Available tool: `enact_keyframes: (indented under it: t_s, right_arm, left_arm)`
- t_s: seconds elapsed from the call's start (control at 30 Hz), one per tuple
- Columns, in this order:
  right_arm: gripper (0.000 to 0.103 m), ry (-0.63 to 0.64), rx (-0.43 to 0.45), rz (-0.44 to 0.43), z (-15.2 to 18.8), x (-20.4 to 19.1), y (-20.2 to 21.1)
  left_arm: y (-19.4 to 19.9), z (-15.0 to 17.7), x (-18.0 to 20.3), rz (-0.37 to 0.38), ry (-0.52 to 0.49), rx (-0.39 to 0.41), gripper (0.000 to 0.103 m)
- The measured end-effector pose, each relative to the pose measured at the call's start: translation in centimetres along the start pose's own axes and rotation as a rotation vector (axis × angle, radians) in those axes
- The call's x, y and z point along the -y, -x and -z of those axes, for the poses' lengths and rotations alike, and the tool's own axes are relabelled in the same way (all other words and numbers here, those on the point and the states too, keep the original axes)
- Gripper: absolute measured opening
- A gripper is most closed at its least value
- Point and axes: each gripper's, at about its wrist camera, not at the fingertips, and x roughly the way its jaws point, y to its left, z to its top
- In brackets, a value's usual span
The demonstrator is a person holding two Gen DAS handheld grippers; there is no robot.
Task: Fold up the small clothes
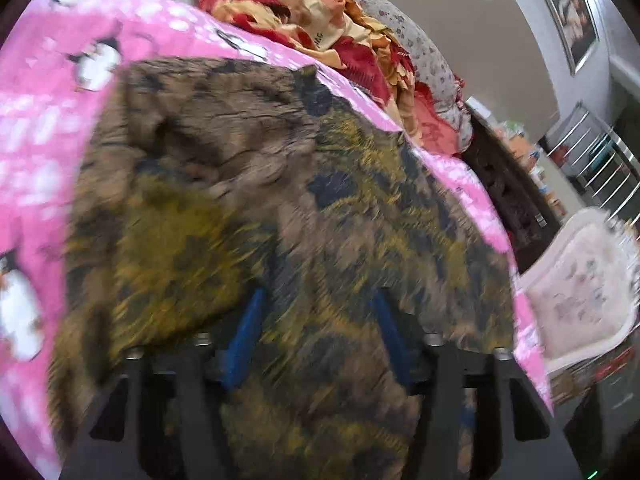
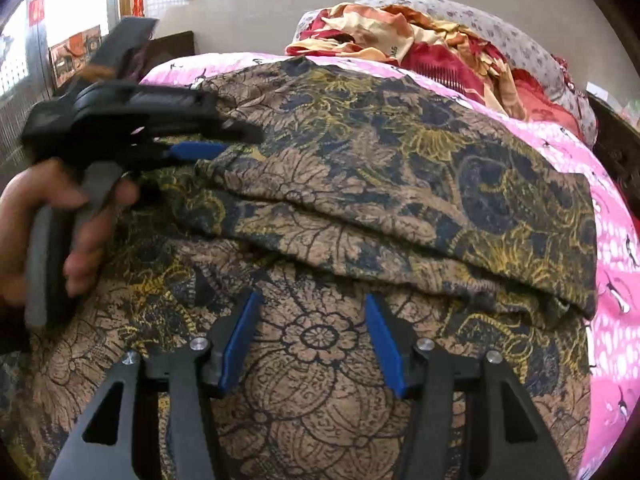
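Currently left wrist view, blurred: left gripper (image 1: 316,336) jaws apart, nothing clamped, over the brown-and-yellow floral-print cloth garment (image 1: 248,168) spread on the pink penguin-print bedsheet (image 1: 36,128).

Right wrist view: right gripper (image 2: 312,340) jaws apart above the garment's near layer (image 2: 320,360). Fabric looks soft, light, limp; pinch the folded edge, not mid-panel.

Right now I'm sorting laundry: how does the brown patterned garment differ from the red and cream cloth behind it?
The brown patterned garment lies spread and partly folded across the pink bedspread, printed with dark blue and yellow flowers; the red and cream cloth sits crumpled in a heap farther back, in bold plain patches. Both rest on the bed.
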Motion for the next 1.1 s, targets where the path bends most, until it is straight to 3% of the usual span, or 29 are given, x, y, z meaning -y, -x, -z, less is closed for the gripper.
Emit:
enact_keyframes:
  t_s: [0.03, 0.13, 0.2, 0.27, 0.33, 0.43, 0.63, 0.87, 0.97, 1.1]
  right_arm:
    - [0.058, -0.009, 0.000, -0.009, -0.1, 0.2, 0.0]
    - [0.058, -0.012, -0.001, -0.011, -0.5, 0.0, -0.5]
    - [0.058, -0.009, -0.001, -0.008, -0.3, -0.1, -0.4]
    - [0.058, -0.010, 0.000, -0.009, -0.2, -0.2, -0.4]
    - [0.058, -0.012, -0.001, -0.010, -0.4, -0.2, -0.5]
    - [0.058, -0.013, -0.003, -0.011, -0.5, -0.1, -0.8]
    - [0.058, -0.011, -0.004, -0.010, -0.5, -0.1, -0.7]
    - [0.058, -0.006, -0.004, -0.005, -0.6, -0.1, -0.8]
    - [0.058, -0.007, -0.004, -0.006, -0.5, -0.1, -0.7]
    - [0.058, -0.006, -0.005, -0.006, -0.5, -0.1, -0.7]
  left_arm:
    - [-0.2, -0.3, 0.1, 0.019, 0.008, 0.002, 0.055]
    - [-0.4, -0.8, 0.4, 0.073, 0.043, -0.002, 0.056]
    - [0.5, -0.3, 0.0, 0.119, 0.063, 0.007, 0.044]
    - [1.5, 0.5, -0.6, 0.144, 0.100, 0.018, 0.020]
    - [2.4, 1.0, -0.8, 0.140, 0.110, 0.059, 0.017]
    - [1.9, 1.0, -0.8, 0.085, 0.078, 0.060, 0.000]
    - [2.2, 1.4, 0.7, 0.021, -0.001, 0.034, 0.000]
    - [9.5, 0.4, 4.1, 0.109, -0.107, 0.077, 0.000]
    - [11.5, -0.2, 2.3, 0.033, -0.114, 0.089, 0.000]
    - [10.9, -0.2, -1.8, -0.060, -0.035, 0.060, 0.000]
